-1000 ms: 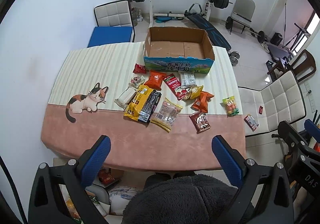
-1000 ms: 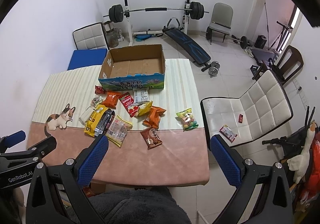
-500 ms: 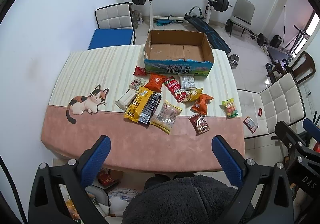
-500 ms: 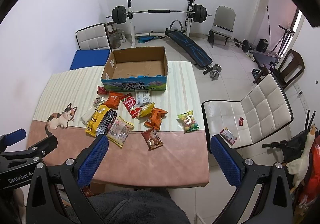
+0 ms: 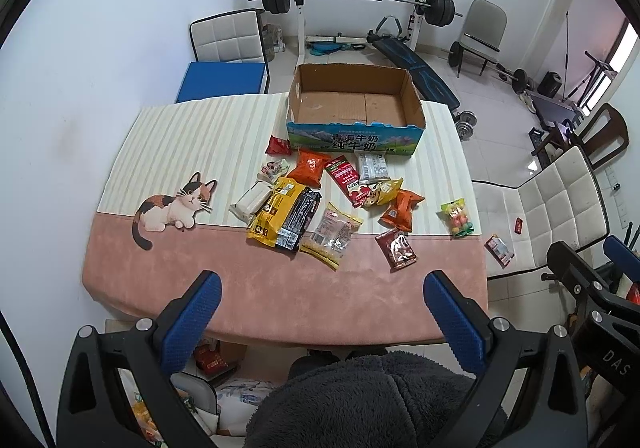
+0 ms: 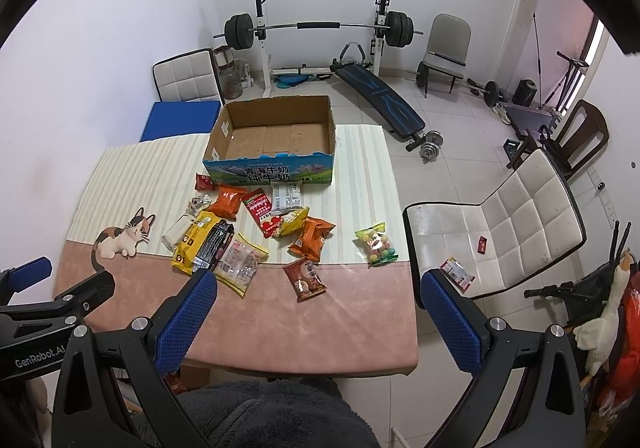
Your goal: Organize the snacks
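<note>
Snacks [image 5: 332,200] lie scattered mid-desk [image 5: 240,288] before an empty cardboard box [image 5: 354,108]; nothing is packed yet. Left hand-held gripper [image 5: 320,312] and right hand-held gripper [image 6: 316,312] both hover spread wide, empty. Next: descend onto one packet.

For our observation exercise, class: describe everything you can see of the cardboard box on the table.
The cardboard box is an open, shallow, rectangular carton of plain brown card inside, with nothing in it. Its near outer wall is printed with blue sky, green hills and white Chinese lettering. The rim looks worn and uneven. It stands upright at the far edge of the table, on the striped part of the cloth. A small red packet lies against its near left corner; neither gripper touches it.
</note>
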{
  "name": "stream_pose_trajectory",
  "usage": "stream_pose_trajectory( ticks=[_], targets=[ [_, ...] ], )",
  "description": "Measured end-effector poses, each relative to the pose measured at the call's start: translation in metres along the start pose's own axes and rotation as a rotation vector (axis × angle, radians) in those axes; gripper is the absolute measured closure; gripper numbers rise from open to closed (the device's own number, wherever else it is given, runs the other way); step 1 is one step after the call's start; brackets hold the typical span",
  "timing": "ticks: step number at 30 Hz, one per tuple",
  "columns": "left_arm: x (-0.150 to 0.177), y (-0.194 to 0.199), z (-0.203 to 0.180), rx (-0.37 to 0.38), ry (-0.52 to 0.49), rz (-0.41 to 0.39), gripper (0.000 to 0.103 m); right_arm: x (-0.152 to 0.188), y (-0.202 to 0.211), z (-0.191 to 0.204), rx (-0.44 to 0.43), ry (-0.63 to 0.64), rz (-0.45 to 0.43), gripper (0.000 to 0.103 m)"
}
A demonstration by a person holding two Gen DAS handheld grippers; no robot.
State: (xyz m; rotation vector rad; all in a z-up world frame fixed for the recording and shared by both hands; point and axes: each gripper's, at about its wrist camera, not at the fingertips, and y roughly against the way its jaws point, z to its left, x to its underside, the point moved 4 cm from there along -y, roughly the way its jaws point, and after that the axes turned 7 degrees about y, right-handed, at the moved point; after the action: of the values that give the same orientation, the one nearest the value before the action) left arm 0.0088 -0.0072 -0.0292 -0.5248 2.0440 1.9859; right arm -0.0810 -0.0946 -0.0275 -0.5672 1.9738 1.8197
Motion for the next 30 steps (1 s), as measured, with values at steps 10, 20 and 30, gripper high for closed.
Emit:
stream_pose_trajectory(
  ticks=[10,20,30],
  targets=[
    [0.0,0.001,-0.001,0.001,0.0,0.0,0.0,0.001,0.001,0.001,-0.004,-0.003,0.005,0.0],
    [0.0,0.001,0.0,0.002,-0.002,-0.001,0.0,0.0,0.002,0.001,-0.006,-0.004,0.006,0.0],
    [-0.009,-0.041,0.012,-0.037,0.041,0.022,0.0,-0.001,-0.052,-0.014,-0.057,-0.092,0.08,0.0]
  ],
)
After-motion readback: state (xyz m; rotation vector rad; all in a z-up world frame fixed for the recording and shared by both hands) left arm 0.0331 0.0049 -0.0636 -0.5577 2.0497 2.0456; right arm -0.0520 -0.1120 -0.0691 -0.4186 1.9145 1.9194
